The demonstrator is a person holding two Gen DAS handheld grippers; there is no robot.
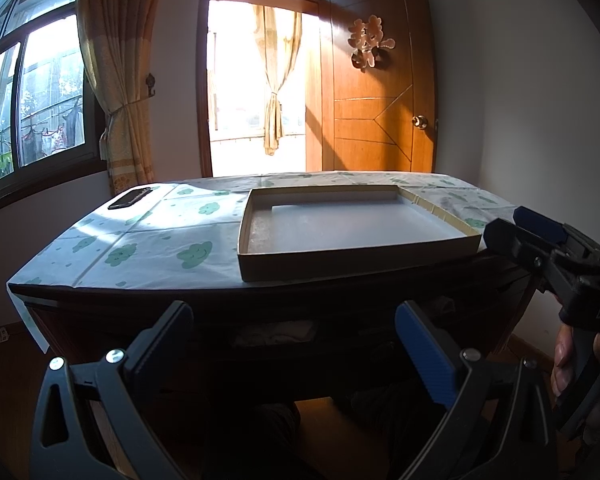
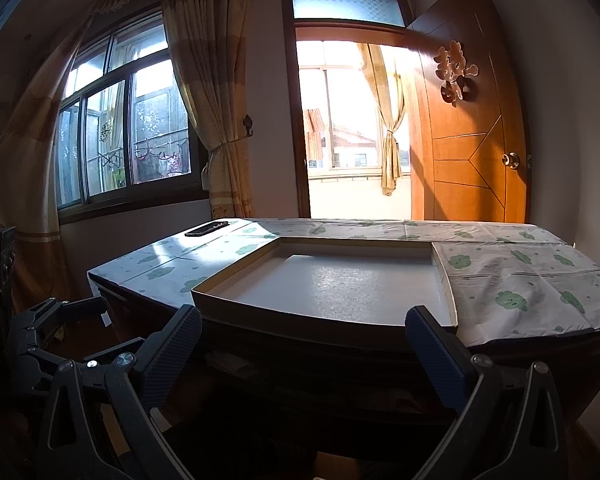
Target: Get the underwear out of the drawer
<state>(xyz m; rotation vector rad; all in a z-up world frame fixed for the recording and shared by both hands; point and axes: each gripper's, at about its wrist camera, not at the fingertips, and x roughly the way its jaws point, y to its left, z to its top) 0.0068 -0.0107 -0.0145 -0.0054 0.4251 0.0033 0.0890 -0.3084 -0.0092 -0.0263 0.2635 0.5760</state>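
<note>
Dark wood cabinet (image 1: 112, 320) under a cloud-print cloth (image 1: 156, 236); on the cloth sit a shallow cardboard tray (image 1: 260, 264) and, well apart at the far left corner, a phone (image 1: 129, 198). The left gripper (image 1: 294, 340) is spread wide, holding nothing, before the open drawer (image 1: 276, 334), where pale underwear (image 1: 276, 332) lies dimly in shadow; the right gripper (image 2: 304, 344) is likewise spread and empty, near the tray's front edge.
</note>
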